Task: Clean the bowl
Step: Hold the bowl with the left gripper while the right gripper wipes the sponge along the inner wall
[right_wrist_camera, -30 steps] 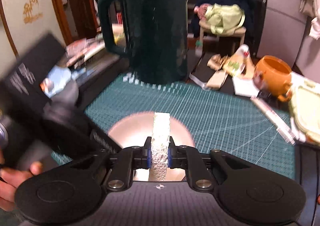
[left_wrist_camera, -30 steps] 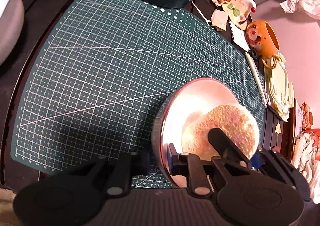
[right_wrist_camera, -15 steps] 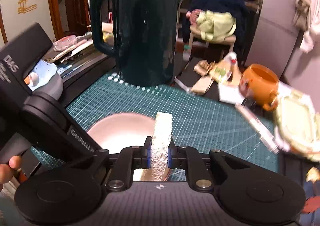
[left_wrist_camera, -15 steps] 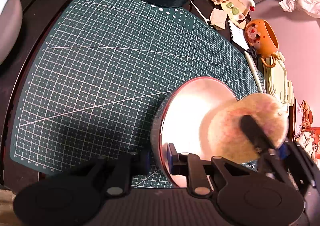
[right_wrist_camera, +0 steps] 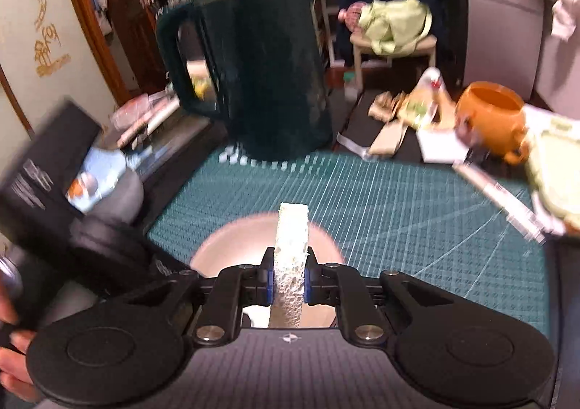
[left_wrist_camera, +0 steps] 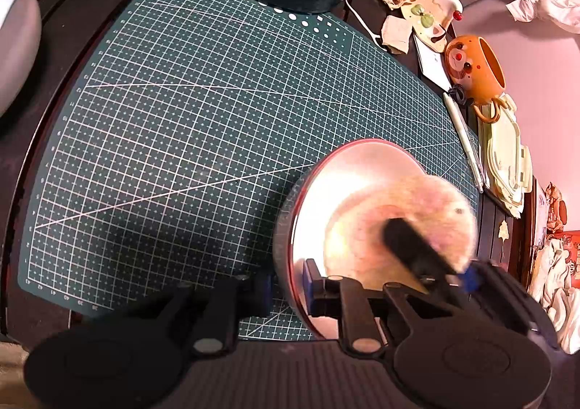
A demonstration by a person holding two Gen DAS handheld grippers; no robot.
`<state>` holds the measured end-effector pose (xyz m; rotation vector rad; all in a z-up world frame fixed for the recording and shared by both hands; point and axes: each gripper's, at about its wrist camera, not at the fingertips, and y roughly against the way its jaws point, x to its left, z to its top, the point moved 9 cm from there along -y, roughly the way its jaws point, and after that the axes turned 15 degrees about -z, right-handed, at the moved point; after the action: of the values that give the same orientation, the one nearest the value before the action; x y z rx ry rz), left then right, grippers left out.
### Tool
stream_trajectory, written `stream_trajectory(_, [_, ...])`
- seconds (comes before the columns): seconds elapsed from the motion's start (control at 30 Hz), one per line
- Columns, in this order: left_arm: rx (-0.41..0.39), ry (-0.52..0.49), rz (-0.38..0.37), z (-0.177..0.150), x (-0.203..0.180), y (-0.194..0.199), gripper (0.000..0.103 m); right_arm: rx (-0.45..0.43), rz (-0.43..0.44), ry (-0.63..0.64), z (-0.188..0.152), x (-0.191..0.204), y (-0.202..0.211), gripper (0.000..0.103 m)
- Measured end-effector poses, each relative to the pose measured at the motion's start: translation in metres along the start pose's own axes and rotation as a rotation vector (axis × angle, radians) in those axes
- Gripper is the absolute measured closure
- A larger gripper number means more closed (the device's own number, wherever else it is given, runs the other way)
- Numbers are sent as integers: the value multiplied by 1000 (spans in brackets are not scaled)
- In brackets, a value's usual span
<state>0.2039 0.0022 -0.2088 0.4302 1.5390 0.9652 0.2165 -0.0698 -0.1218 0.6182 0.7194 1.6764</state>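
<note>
A shiny metal bowl with a red rim sits on the green cutting mat. My left gripper is shut on the bowl's near rim, one pad outside and one inside. In the right wrist view my right gripper is shut on a white sponge, seen edge-on over the bowl. From the left wrist view the round yellowish sponge lies blurred against the bowl's inner right side, with a black finger of the right gripper across it.
A tall dark green jug stands at the mat's far edge. An orange mug, a pen and a pale green lidded box lie along the right side. A hand holds the left gripper's body.
The sponge swung from the bowl's middle out over its right rim, then came back inside and is blurred. The left gripper and the bowl stayed put.
</note>
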Motion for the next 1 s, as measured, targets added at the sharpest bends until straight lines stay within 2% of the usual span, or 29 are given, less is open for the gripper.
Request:
stream_trajectory(0.03, [-1,1,0,0,0,0,87,-1,-1,9,-3,2,-3,90])
stream_trajectory(0.23, [-4,6,-4,1,2,-2,87,-84,-130,137,3,-1,5,91])
stream_trajectory(0.3, [-4,6,-6,1,3,-2,86,-133,-164,168,9,-2,14,90])
stream_trajectory(0.5, [-4,5,-5,2,4,0,87,-216,-187,172,24,-7,34,90])
stream_trajectory(0.67, [-12,16,-7,0,4,-1,86,-183,-70,70,29,-5,39,90])
stream_trajectory(0.83, [-9,13,-6,1,5,0,87,-60,-46,67,9,0,11,90])
stream_trajectory(0.93, [-8,15,-10,1,6,0,87,-23,-43,91,-1,4,1,90])
stream_trajectory(1.0, [-8,17,-12,1,6,0,86,-40,-84,144,-3,7,0,90])
